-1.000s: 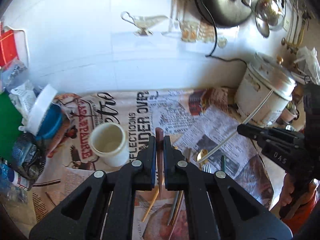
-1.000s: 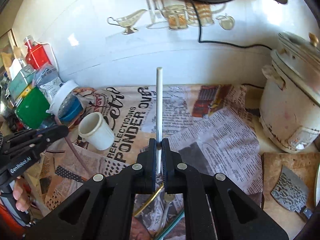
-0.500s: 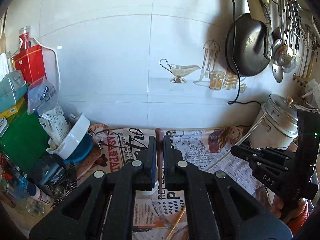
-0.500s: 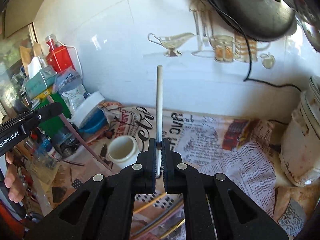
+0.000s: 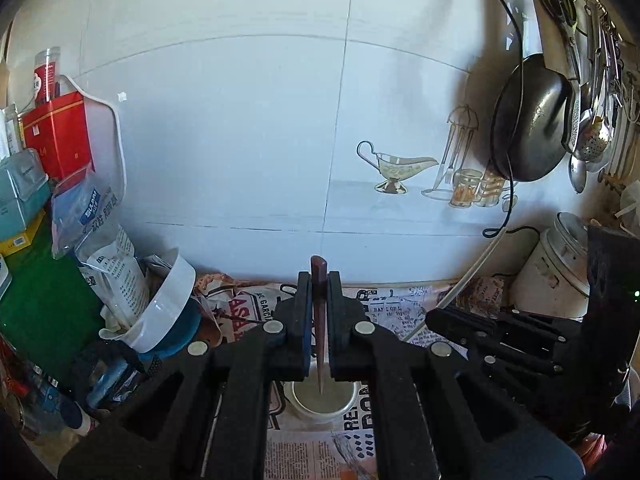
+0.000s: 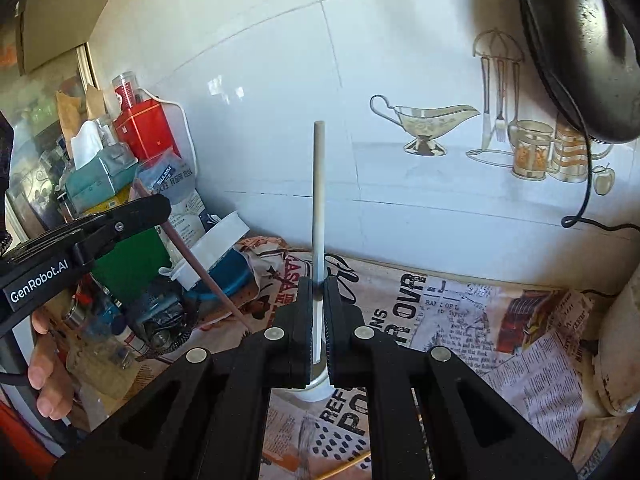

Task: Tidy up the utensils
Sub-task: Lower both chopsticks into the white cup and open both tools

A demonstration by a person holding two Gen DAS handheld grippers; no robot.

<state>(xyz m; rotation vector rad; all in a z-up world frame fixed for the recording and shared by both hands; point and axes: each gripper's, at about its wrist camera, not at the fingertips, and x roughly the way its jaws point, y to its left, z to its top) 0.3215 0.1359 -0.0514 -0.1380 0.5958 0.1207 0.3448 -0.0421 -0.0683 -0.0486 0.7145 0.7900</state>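
1. My left gripper (image 5: 319, 312) had its fingers pinching a brown chopstick (image 5: 319, 320), tip aimed down over the white cup (image 5: 323, 400) on the tabletop, ready to drop in.
2. My right gripper (image 6: 319, 320) pinched a white chopstick (image 6: 319, 208) upright above the same cup, probably so both could stand together.

A lived-in home kitchen: a white tiled wall (image 5: 240, 140) carries a decorative tile picturing a gravy boat (image 5: 400, 168), and a dark round pan (image 5: 532, 132) hangs beside steel ladles and strainers (image 5: 592, 136). Old newspapers (image 6: 480, 320) cover the table, crowded with food packets (image 5: 108, 248) and a white rice cooker (image 5: 556, 276).
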